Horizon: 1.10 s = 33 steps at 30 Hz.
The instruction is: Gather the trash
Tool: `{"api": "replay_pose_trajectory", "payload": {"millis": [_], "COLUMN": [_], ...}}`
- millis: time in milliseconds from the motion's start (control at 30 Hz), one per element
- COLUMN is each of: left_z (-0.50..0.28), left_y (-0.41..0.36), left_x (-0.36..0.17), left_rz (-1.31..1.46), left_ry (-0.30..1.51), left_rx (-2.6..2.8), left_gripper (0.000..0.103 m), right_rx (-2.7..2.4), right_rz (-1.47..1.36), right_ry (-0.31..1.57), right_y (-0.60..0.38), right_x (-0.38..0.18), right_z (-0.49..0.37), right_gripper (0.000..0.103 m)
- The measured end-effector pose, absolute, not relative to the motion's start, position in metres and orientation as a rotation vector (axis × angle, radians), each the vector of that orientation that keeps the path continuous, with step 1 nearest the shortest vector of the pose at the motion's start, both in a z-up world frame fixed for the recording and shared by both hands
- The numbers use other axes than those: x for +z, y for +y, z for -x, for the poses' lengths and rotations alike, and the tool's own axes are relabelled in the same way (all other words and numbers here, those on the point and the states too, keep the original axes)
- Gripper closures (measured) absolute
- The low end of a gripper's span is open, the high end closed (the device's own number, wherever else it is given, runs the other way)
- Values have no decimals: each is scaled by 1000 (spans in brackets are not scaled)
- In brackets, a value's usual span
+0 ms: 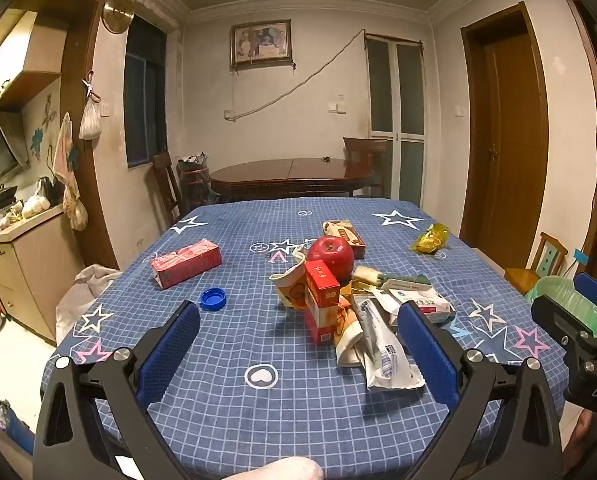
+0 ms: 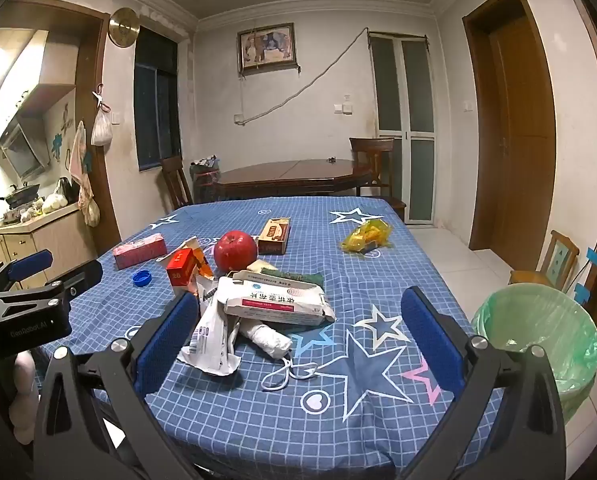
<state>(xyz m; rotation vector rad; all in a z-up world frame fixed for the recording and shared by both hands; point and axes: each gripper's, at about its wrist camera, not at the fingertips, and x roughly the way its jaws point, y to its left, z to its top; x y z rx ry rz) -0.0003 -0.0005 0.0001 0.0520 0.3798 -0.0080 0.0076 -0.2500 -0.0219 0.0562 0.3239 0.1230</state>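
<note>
Trash lies heaped mid-table on the blue star cloth [image 1: 226,392]: a small red box [image 1: 321,284], a crushed paper cup [image 1: 290,284], a white wrapper [image 2: 210,336], a white medicine pack [image 2: 278,300] and a rolled mask [image 2: 266,336]. A red apple [image 1: 330,254] sits behind the heap. Farther off lie a pink box [image 1: 186,262], a blue bottle cap [image 1: 213,298], a brown box [image 1: 346,236] and a yellow wrapper [image 1: 430,238]. My left gripper [image 1: 298,312] and right gripper [image 2: 300,296] hover over the near edge, both open and holding nothing.
A bin lined with a green bag [image 2: 538,332] stands on the floor off the table's right side. A small wooden chair [image 2: 558,260] is behind it. A dark round table [image 2: 294,176] with chairs stands beyond. Kitchen cabinets [image 1: 30,264] run along the left.
</note>
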Motion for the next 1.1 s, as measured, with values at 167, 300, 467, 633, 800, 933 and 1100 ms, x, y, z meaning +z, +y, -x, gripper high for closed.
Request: {"api": "replay_pose_trajectory", "payload": {"millis": [167, 300, 467, 633, 800, 933, 1100], "left_z": [0, 0, 1, 0, 0, 0, 0], "left_y": [-1, -1, -2, -4, -4, -4, -5], "left_x": [0, -1, 0, -3, -3, -3, -3], "left_rz": [-55, -55, -54, -56, -58, -58, -59], "left_ry": [386, 389, 392, 394, 394, 396, 397], "left_rx": [-9, -11, -12, -12, -11, -11, -11], "left_gripper": [4, 4, 4, 4, 4, 4, 4], "right_rx": [119, 124, 126, 123, 125, 125, 124], "right_rz": [-49, -52, -53, -51, -51, -51, -50], "right_ry": [338, 338, 341, 344, 346, 347, 349], "right_y": [-250, -250, -249, -249, -249, -248, -248], "right_x": [-23, -22, -26, -25, -26, -27, -27], "right_z": [-9, -8, -9, -9, -10, -8, -8], "right_gripper": [5, 5, 5, 5, 5, 5, 5]}}
